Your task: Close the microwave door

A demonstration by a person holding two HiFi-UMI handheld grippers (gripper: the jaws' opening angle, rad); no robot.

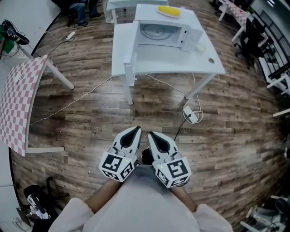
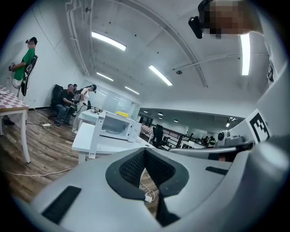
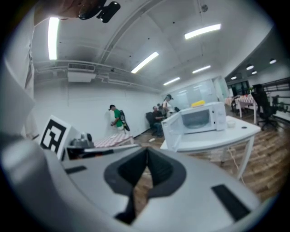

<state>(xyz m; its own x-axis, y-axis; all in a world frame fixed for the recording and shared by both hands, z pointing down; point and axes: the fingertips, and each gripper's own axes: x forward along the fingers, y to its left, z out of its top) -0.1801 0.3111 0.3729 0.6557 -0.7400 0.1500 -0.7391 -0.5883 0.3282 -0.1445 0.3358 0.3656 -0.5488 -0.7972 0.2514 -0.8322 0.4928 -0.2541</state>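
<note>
A white microwave (image 1: 165, 31) stands on a white table (image 1: 172, 61) at the far side of the room. Its door (image 1: 134, 41) hangs open, swung out to the left, and a yellow object (image 1: 169, 11) lies on top. The microwave (image 2: 118, 127) shows small and distant in the left gripper view. In the right gripper view the microwave (image 3: 199, 118) has its open door (image 3: 174, 129) at its left. Both grippers are held close to the person's body, well short of the table. My left gripper (image 1: 136, 131) and right gripper (image 1: 152, 135) are side by side, each shut on nothing.
A pink checkered table (image 1: 18, 99) stands at the left. A power strip with cable (image 1: 191, 115) lies on the wooden floor before the white table. A small white bowl (image 1: 200, 46) sits beside the microwave. Office chairs and desks (image 1: 267, 50) line the right; people are at the back.
</note>
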